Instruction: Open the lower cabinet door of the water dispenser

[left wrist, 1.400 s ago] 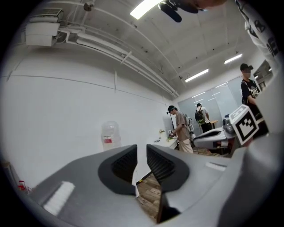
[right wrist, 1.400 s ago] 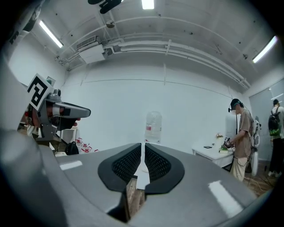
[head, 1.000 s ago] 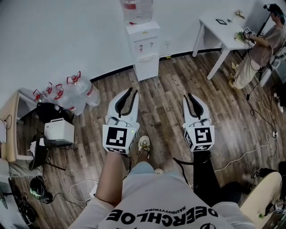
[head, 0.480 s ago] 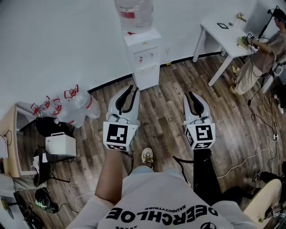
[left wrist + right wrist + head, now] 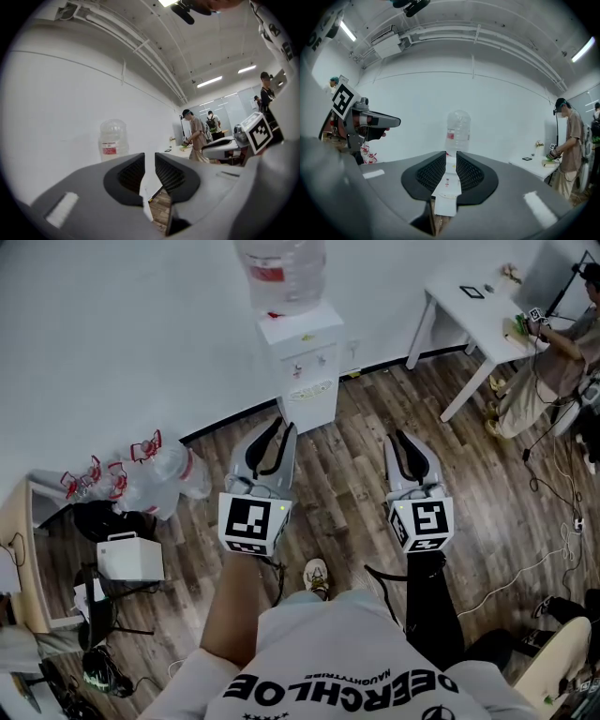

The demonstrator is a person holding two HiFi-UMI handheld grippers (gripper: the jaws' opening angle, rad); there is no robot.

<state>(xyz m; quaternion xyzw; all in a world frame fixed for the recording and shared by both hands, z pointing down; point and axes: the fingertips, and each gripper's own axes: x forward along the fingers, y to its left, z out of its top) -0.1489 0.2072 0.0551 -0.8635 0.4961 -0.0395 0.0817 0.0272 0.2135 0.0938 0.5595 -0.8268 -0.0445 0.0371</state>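
Facing the water dispenser [image 5: 302, 362] with left claw [image 5: 284, 430] and right claw [image 5: 397, 440] both empty and barely parted, might fumble the lower cabinet door [image 5: 314, 409] edge with gaps that narrow.

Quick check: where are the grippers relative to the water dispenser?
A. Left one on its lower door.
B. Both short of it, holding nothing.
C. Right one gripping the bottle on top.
B: the left gripper and right gripper hover over the wooden floor short of the water dispenser, each with jaws slightly apart and nothing between them.
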